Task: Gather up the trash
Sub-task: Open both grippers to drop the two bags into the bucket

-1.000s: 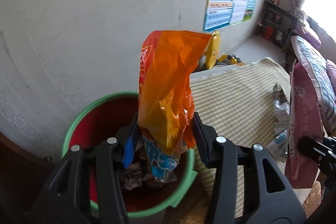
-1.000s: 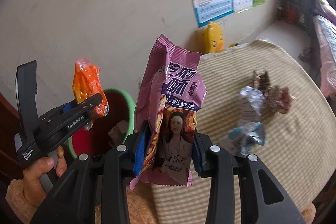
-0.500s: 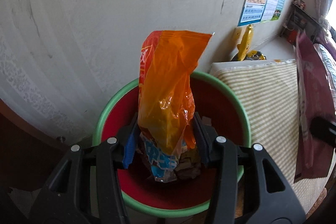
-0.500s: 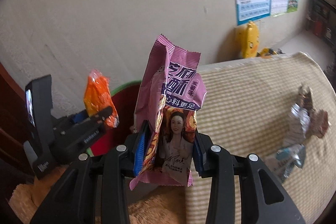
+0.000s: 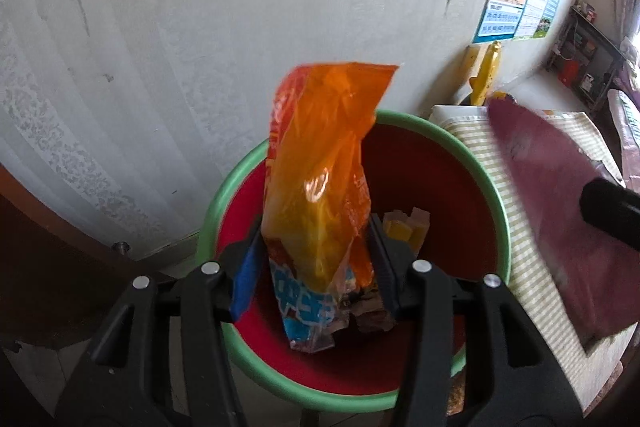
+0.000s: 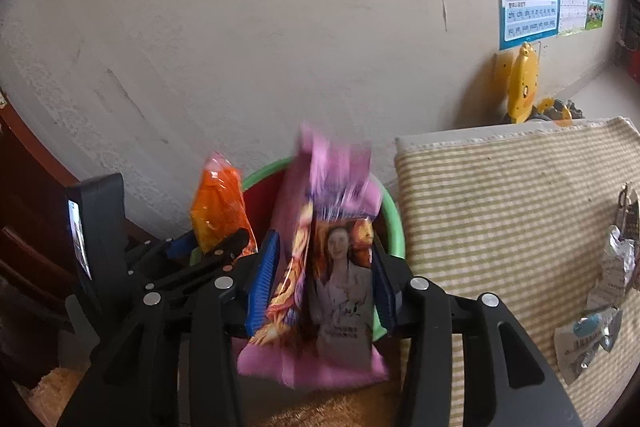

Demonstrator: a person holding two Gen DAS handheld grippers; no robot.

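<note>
A red bin with a green rim (image 5: 480,179) stands against the wall, with wrappers lying inside. My left gripper (image 5: 314,227) hangs right over it, shut on an upright orange snack bag (image 5: 316,155), and its jaws are starting to open. In the right wrist view the same bag (image 6: 218,203) and left gripper (image 6: 208,247) sit left of the bin (image 6: 394,223). My right gripper (image 6: 325,243) is at the bin's near edge with its jaws opening. The pink snack bag (image 6: 340,287) between them is blurred and sliding down, clear of the left pad. The left wrist view shows this bag (image 5: 560,227) at the right.
A striped cloth surface (image 6: 500,207) lies right of the bin and carries crumpled foil wrappers (image 6: 616,255) near its right edge. A yellow duck toy (image 6: 520,87) leans on the wall behind it. Dark wooden furniture (image 5: 48,267) stands left of the bin.
Both grippers have swung left to the bin, which now lies under the left one. The right jaws have widened and the pink bag has slipped lower between them.
</note>
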